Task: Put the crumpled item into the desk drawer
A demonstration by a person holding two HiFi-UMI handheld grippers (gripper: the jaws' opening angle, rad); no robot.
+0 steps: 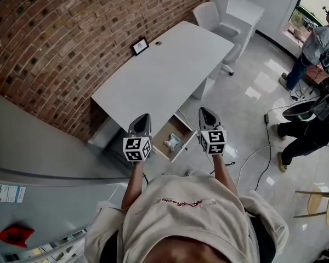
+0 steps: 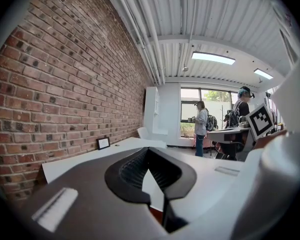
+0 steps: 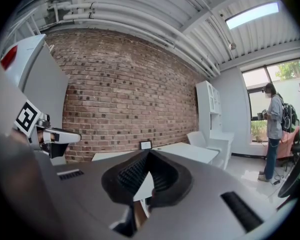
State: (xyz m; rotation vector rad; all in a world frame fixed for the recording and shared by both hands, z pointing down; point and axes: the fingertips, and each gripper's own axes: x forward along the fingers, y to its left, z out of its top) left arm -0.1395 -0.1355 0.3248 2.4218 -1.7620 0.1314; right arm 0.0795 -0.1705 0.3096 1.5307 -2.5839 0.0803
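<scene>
Beige sweatshirt (image 1: 192,212) fills the bottom of the head view, its wearer's head cut off by the frame edge. Two grippers rise from it, the left gripper (image 1: 144,118) and the right gripper (image 1: 204,112). Each has its jaws pressed together at the tips, with nothing between them. Just past them one drawer (image 1: 181,127) stands pulled out under the one white desk (image 1: 164,70). A single crumpled item (image 1: 170,143) lies inside — too small to identify. One picture frame (image 1: 140,46) sits at the desk's wall side. Beyond are one white chair (image 1: 211,16) and two people (image 1: 312,45) at the right edge, partly cropped.
</scene>
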